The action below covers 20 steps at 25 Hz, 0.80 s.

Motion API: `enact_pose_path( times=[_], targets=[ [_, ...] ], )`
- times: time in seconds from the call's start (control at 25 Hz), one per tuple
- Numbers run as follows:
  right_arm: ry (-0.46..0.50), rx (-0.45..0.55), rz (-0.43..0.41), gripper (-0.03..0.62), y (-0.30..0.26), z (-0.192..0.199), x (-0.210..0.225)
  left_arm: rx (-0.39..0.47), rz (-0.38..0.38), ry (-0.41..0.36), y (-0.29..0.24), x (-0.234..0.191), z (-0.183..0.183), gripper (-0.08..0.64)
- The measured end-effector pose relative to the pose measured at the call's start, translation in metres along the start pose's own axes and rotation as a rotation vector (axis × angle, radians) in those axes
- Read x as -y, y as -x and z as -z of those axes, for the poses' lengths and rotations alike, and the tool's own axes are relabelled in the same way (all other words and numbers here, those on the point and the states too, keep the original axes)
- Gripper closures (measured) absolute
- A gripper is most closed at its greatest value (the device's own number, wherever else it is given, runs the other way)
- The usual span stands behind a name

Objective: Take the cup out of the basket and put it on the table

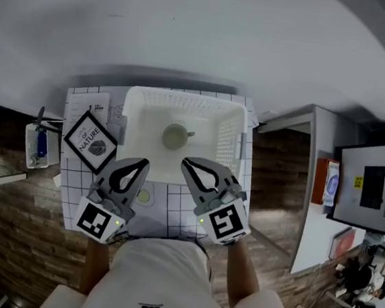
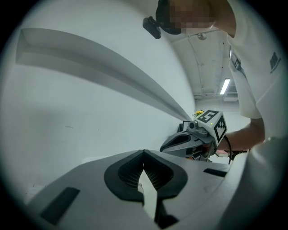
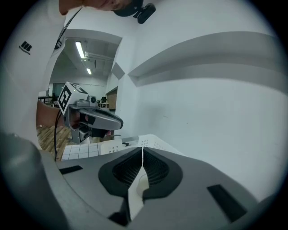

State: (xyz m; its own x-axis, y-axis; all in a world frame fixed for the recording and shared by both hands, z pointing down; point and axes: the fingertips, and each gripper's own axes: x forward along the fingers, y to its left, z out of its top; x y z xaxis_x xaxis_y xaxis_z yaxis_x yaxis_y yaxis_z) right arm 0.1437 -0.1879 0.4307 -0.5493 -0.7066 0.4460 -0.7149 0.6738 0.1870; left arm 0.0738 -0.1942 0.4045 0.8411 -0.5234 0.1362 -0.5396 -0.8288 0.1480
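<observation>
1. Head view: I count two grippers, one basket, one cup, one framed card and one small green disc on the table (image 1: 173, 206), which has a white checked cover.
2. The single white basket (image 1: 185, 99) sits at the far middle of the table, its open top facing up.
3. The one cup (image 1: 175, 137) stands upright on the basket floor, near its centre, with its handle pointing right. It is apart from all four basket walls.
4. The left gripper (image 1: 138, 164) hangs over the near left corner of the basket. In the left gripper view its two jaws meet at the tips, closed with nothing between them.
5. The right gripper (image 1: 190, 163) hangs over the basket's near edge, just right of the middle. In the right gripper view its jaws are also pressed together and empty.
6. Neither gripper touches the cup; both are on its near side.
7. The framed card (image 1: 90, 140) lies tilted on the table, left of the basket.
8. The green disc (image 1: 144, 195) lies on the cover near me, between the two grippers.
</observation>
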Motion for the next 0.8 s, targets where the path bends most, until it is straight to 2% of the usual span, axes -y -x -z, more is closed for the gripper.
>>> enact_pose_path(
  times=[0.4,0.8],
  targets=[
    [0.161,-0.148,-0.068,0.575,-0.027,0.024,0.017,-0.023,-0.005,0.003,-0.009,-0.007,0.005,0.555],
    [0.377,-0.305,-0.254,0.573,-0.068,0.064,0.008,-0.059,-0.006,-0.018,-0.018,-0.011,0.008,0.555]
  ],
)
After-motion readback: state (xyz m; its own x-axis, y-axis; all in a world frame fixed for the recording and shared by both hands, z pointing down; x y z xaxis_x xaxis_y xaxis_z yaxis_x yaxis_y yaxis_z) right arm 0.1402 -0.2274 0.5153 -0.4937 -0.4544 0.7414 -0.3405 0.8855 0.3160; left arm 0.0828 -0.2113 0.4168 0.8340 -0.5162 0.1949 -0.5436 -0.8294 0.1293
